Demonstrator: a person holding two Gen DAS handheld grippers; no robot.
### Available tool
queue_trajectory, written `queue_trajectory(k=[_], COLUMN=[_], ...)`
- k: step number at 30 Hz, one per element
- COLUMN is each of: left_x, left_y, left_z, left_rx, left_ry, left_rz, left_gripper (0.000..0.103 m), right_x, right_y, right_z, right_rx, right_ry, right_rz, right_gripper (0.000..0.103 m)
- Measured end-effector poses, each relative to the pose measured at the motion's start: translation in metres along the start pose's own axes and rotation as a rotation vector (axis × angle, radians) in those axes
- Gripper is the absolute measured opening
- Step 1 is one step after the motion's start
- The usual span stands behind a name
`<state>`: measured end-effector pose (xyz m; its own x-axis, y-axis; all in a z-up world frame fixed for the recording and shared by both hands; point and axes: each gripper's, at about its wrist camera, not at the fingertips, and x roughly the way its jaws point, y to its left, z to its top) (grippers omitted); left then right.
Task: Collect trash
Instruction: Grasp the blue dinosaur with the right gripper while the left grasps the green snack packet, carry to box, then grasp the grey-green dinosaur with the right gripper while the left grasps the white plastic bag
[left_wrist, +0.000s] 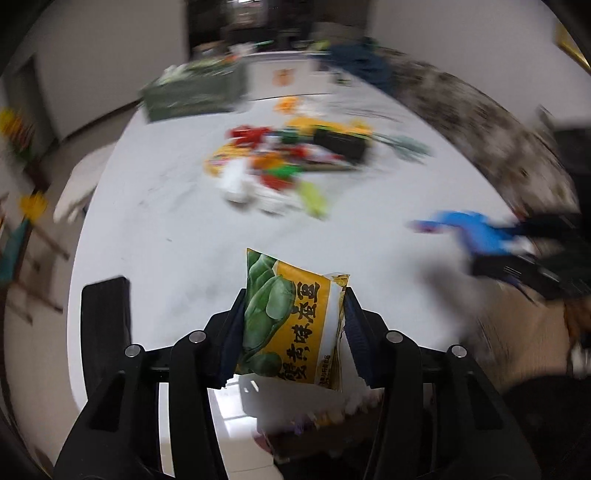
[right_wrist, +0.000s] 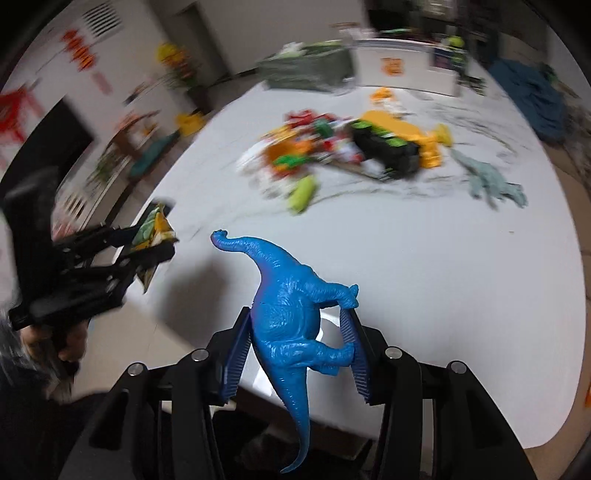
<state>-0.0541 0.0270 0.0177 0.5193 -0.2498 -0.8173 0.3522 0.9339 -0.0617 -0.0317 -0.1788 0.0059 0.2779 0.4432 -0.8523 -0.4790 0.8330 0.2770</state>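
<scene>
My left gripper is shut on a yellow and green snack packet and holds it above the near edge of the white table. It also shows in the right wrist view, with the packet in its jaws at the left. My right gripper is shut on a blue toy dinosaur, held over the table's near edge. The dinosaur shows blurred at the right in the left wrist view.
A blurred pile of wrappers and toys lies mid-table, with a black box and a grey-green toy dinosaur beside it. A green crate and a white box stand at the far edge. Dark cloth lies far right.
</scene>
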Motion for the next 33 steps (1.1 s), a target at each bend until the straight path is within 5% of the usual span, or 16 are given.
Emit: queue_trajectory(k=[4,9,13,19,23,28,33], left_x=[-0.011,0.026,0.064,0.081,0.066,0.045,0.030], left_y=[-0.037,-0.061,-0.064,-0.050,-0.040,-0.025,-0.023], left_z=[-0.042,-0.082,-0.104,-0.113,-0.096,-0.070,-0.048], left_rx=[0.087,0.083,0.060,0.031,0.049,0.026,-0.020], left_ry=[0.084,0.223,0.300,0.364,0.328,0.242,0.168], left_rz=[-0.038,-0.057,-0.003,-0.038,-0.009,0.034,0.116], left_gripper=[0.049,0.051,0.081,0.082,0.082,0.082,0.082], right_x=[0.005,0.033,0.068,0.054,0.011,-0.009,0.015], right_y=[0.010,0.024,0.025,0.015,-0.008,-0.087,-0.175], right_z=[-0.031,-0.072,-0.092,-0.095,-0.066,0.011,0.095], right_rx=[-0.088,-0.217,-0.249,-0.234,-0.185,-0.177,-0.178], right_ry=[0.087,0.199,0.271,0.245,0.098,-0.061,-0.066], right_rz=[0.086,0.123,0.092,0.080,0.038,-0.230,-0.316], right_gripper=[0.048,0.048,0.050,0.055,0.056,0.060,0.069])
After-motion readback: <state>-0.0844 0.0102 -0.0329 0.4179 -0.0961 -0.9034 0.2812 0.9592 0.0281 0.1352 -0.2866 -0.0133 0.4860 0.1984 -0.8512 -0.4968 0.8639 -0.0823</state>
